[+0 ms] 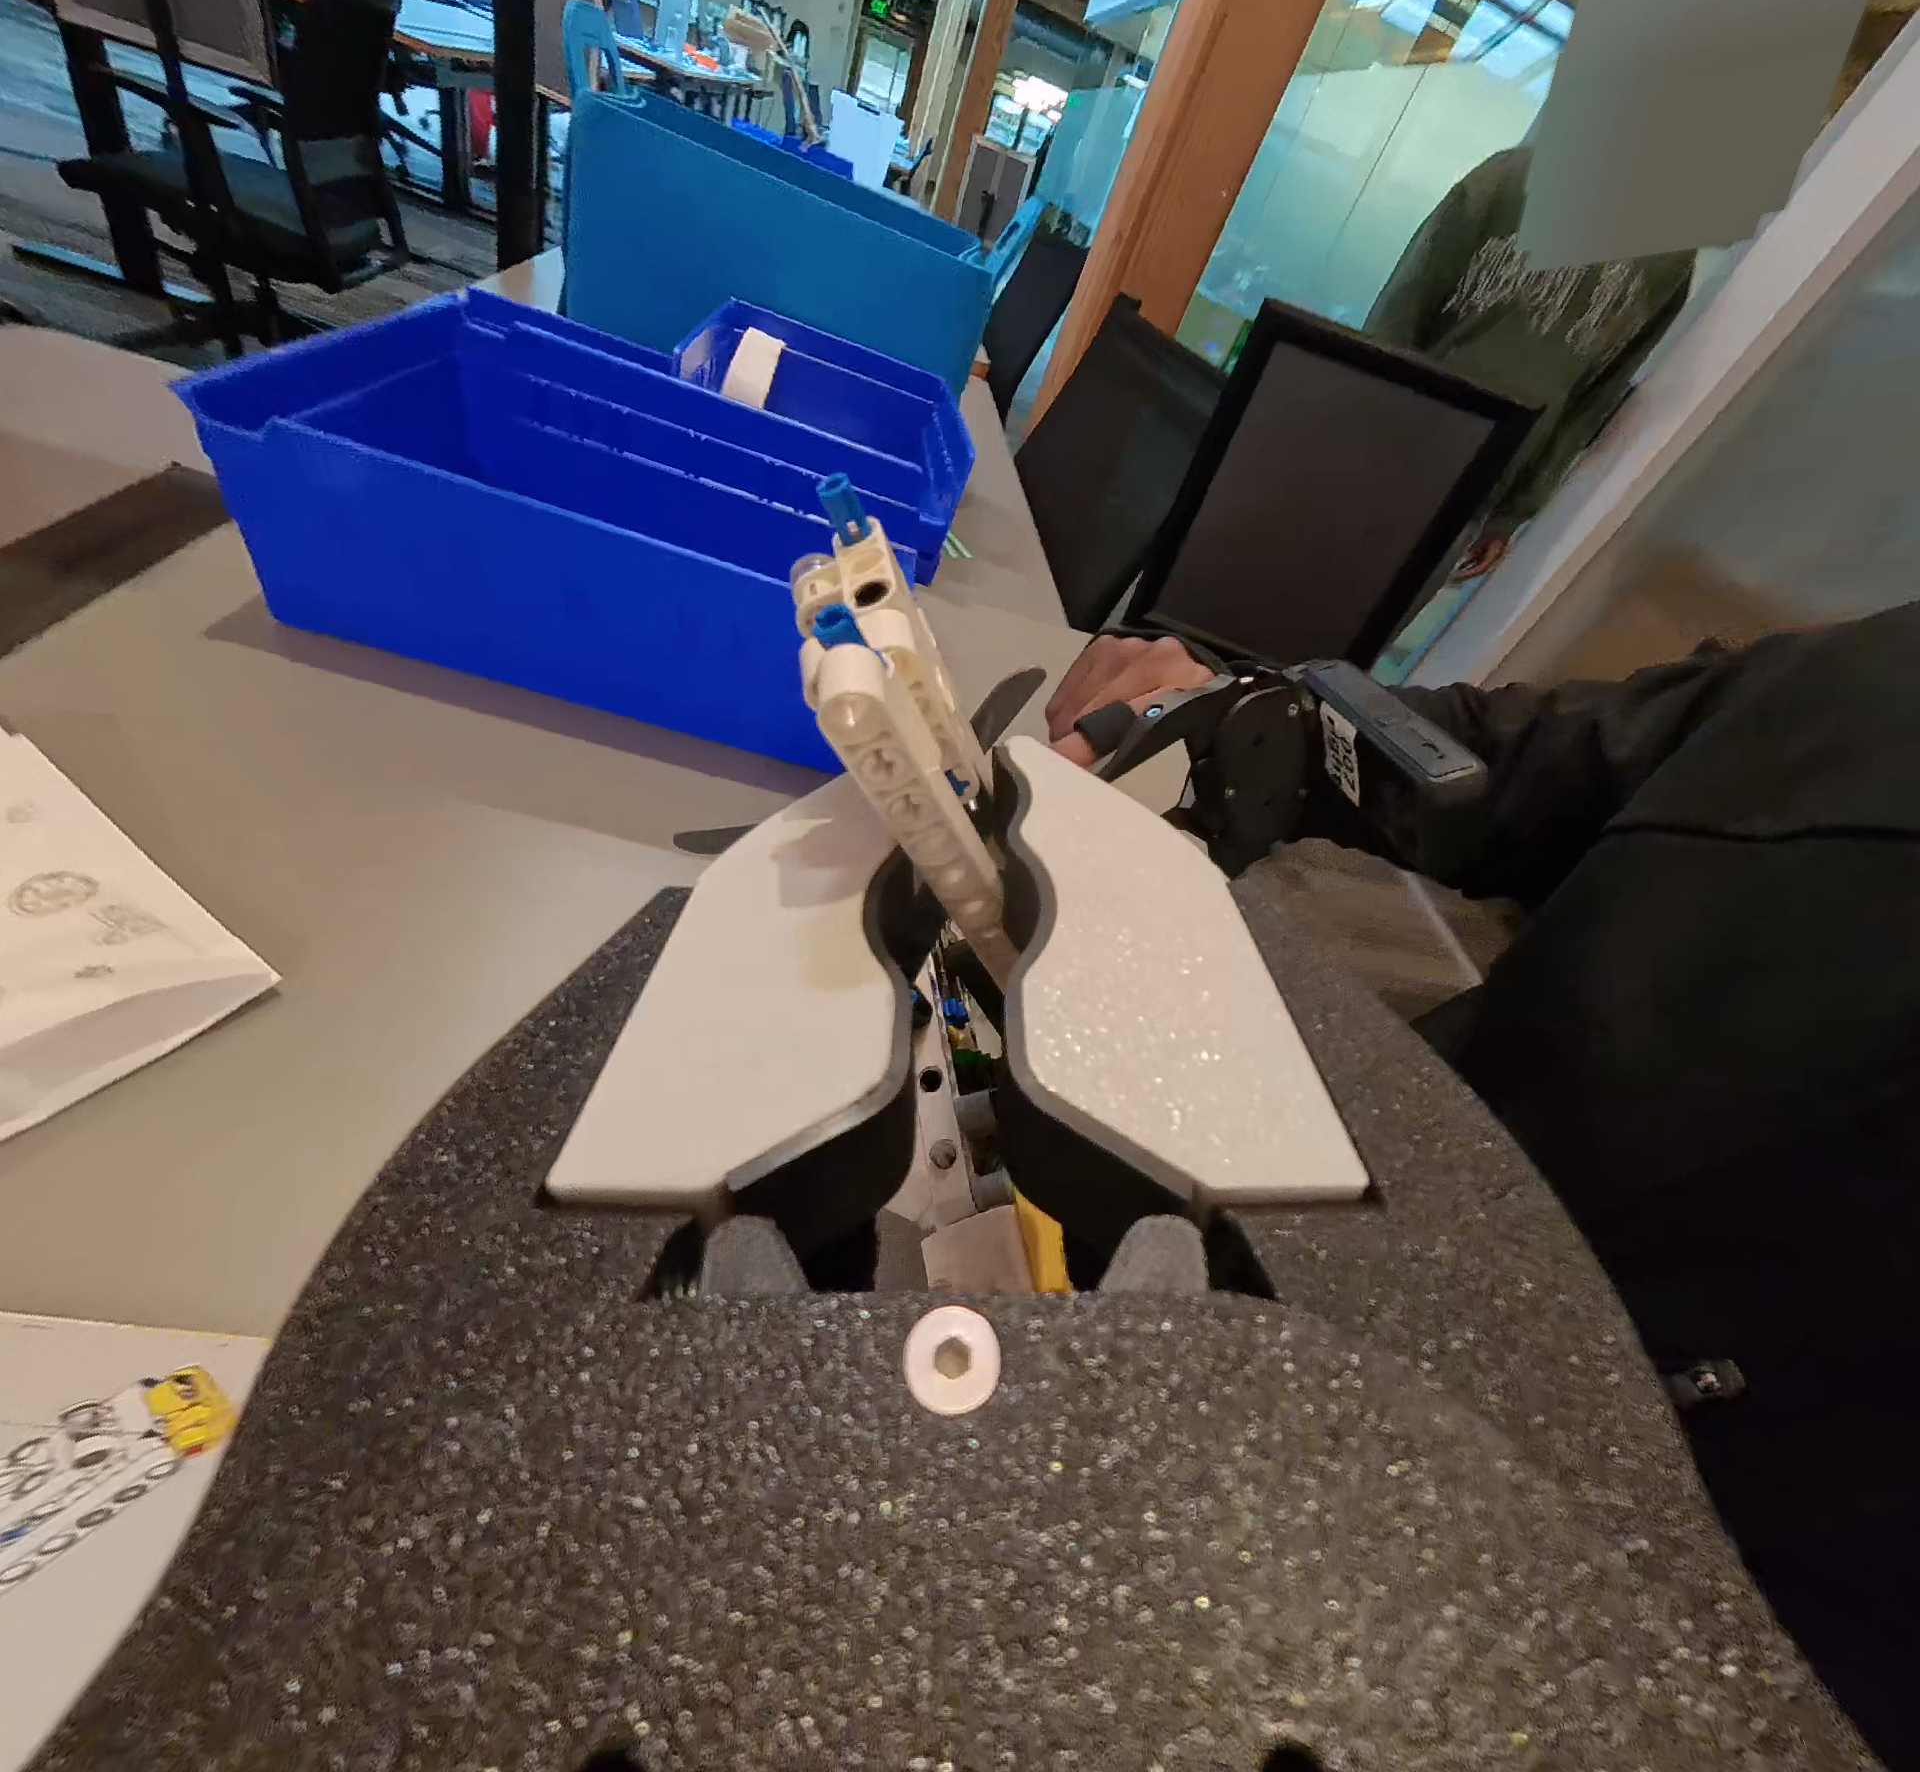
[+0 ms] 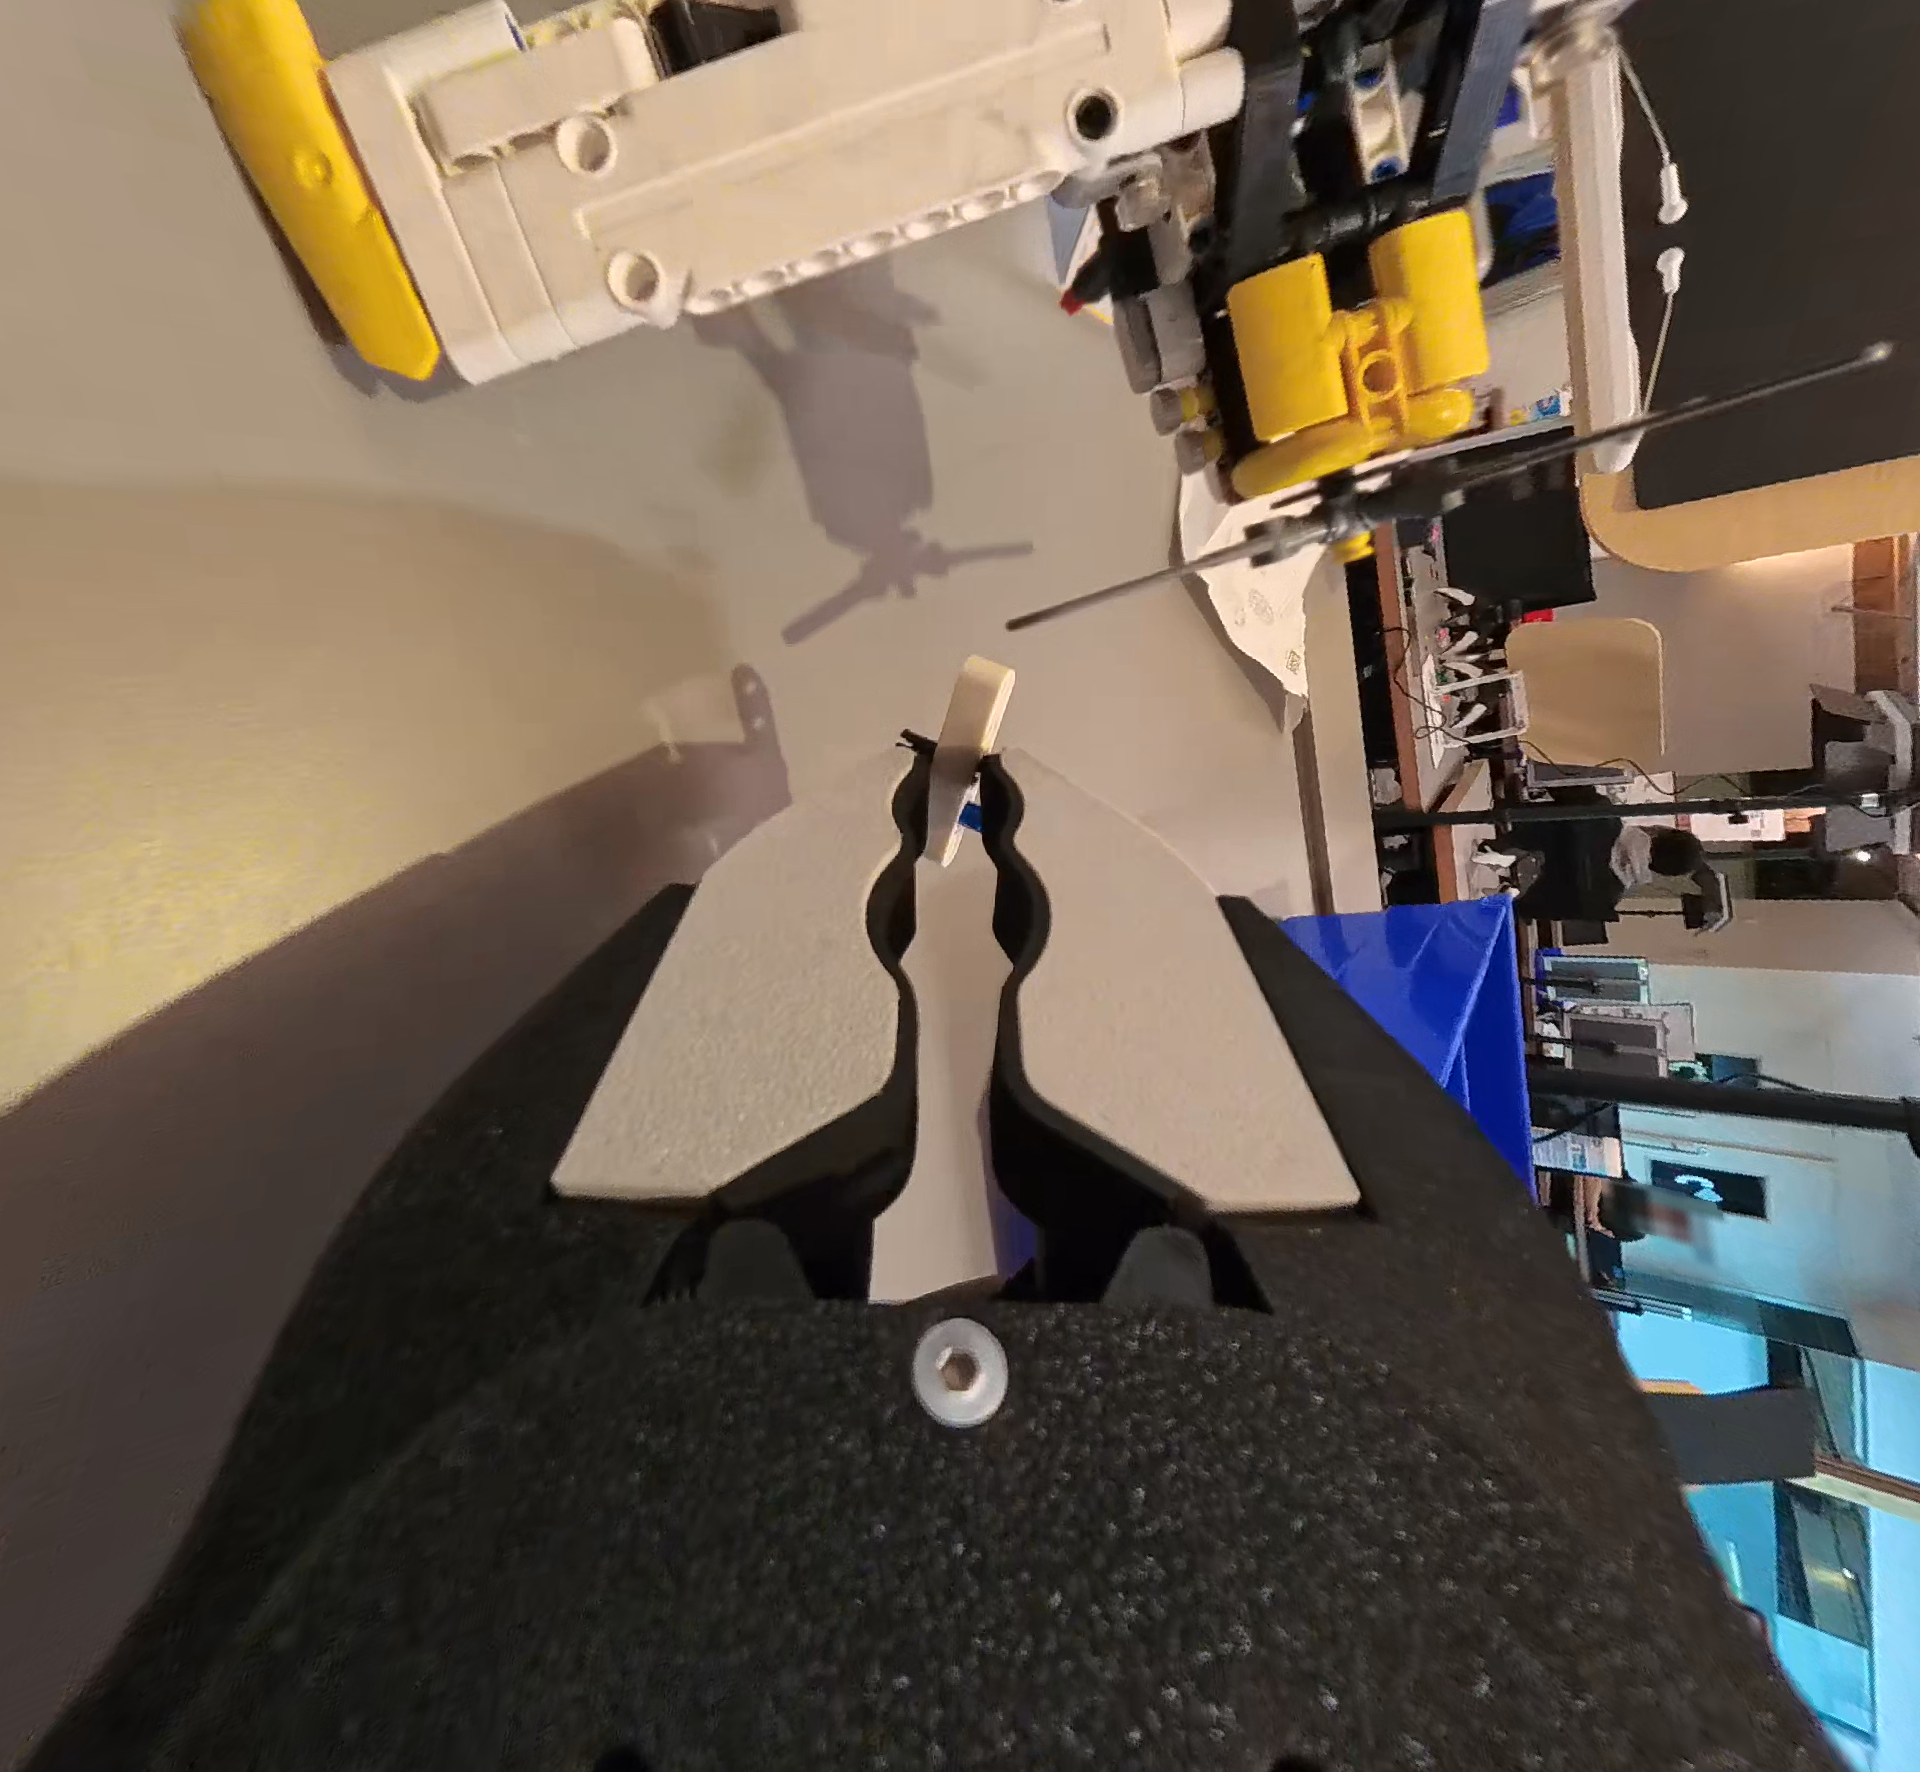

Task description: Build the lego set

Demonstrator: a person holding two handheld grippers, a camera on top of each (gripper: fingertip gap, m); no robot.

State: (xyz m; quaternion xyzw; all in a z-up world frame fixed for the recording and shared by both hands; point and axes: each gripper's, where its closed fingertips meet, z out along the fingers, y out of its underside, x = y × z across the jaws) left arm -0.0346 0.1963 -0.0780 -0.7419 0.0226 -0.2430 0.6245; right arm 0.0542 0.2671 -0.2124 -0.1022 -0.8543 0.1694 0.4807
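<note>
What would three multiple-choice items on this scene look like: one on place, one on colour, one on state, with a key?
1. Where do the blue bins stand?
A. on the grey table, beyond the left gripper
B. on the floor
C. on a chair

2. What colour is the curved end piece of the big brick-built model?
A. red
B. yellow
C. green

3. How is the right gripper?
A. wide open, nothing between its fingers
B. shut on a small white beam
C. shut on a sheet of paper

Key: 1 A, the bins sit on the table past the left gripper and the white beam assembly it grips. 2 B, the piece at the white body's end is yellow. 3 B, the small white beam sits pinched at the fingertips.
</note>
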